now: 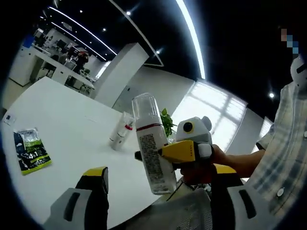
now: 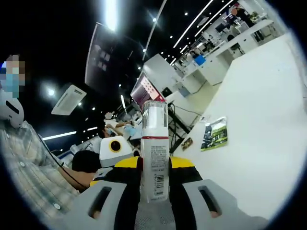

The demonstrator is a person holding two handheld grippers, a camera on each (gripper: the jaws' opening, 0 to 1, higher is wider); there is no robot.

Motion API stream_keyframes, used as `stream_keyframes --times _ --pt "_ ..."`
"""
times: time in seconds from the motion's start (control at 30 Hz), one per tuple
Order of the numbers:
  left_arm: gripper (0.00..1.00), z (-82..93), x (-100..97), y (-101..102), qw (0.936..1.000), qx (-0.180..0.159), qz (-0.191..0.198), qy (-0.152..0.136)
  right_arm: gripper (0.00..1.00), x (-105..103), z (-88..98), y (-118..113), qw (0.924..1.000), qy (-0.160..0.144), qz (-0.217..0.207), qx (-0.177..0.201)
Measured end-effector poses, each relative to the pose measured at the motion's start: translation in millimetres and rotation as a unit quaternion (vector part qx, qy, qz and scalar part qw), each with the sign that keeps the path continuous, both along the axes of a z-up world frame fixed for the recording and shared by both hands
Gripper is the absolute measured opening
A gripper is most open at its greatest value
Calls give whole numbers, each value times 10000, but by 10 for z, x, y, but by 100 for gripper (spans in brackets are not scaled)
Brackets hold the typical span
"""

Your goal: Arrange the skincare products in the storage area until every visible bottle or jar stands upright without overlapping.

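- The right gripper (image 2: 154, 179) clamps the white foam bottle (image 2: 154, 153) at its label, lifted clear above the white table (image 2: 259, 124); a tilted set-down could topple it.
- The left gripper (image 1: 158, 199) hangs with jaws apart, holding nothing.
- The left gripper view adds a second bottle (image 1: 121, 130) far across the table and a green sachet (image 1: 29, 149) at left.

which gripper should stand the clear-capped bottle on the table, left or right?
Right. The right gripper already clamps the bottle, lifted above the table. The left gripper is open.
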State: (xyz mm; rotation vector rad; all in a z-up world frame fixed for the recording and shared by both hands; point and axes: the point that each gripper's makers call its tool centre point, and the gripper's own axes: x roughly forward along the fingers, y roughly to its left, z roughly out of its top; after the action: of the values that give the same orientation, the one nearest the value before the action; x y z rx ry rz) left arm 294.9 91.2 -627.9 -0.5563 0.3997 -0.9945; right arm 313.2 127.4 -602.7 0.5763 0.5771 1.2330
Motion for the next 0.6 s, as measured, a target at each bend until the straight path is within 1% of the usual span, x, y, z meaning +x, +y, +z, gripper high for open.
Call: stream_keyframes --times 0.1,0.2,0.23,0.27,0.37,0.47,0.5,0.53,0.57,0.6 --pt "86 -21 -19 -13 10000 34 -68 30 20 -34 41 76 9999 -33 108 43" --pt "73 -20 -54 -15 9998 18 -169 86 20 -65 70 128 9997 -86 211 56" --pt "67 -22 -62 -15 9997 10 -194 116 20 -70 69 136 9997 -91 233 49" --pt "66 -6 -84 -23 9994 -91 -281 174 20 -75 63 146 9996 -152 257 4" --pt "62 -15 -98 -29 9991 -99 -317 244 20 -74 57 145 9994 -178 286 -26" --pt "54 4 -143 -50 9985 -141 -470 224 20 -65 49 140 9994 -210 283 -39" --pt "50 -1 -157 -52 9984 -115 -508 216 20 -64 46 139 9993 -229 299 -44" --pt "42 -32 -159 -41 9984 -9 -532 182 20 -96 38 147 9987 -326 390 -77" --pt "33 -53 -161 -35 9984 64 -547 163 20 -110 40 159 9974 -539 460 -108" --pt "27 -61 -173 -36 9980 88 -599 157 20 -174 61 178 9960 -625 640 -62"
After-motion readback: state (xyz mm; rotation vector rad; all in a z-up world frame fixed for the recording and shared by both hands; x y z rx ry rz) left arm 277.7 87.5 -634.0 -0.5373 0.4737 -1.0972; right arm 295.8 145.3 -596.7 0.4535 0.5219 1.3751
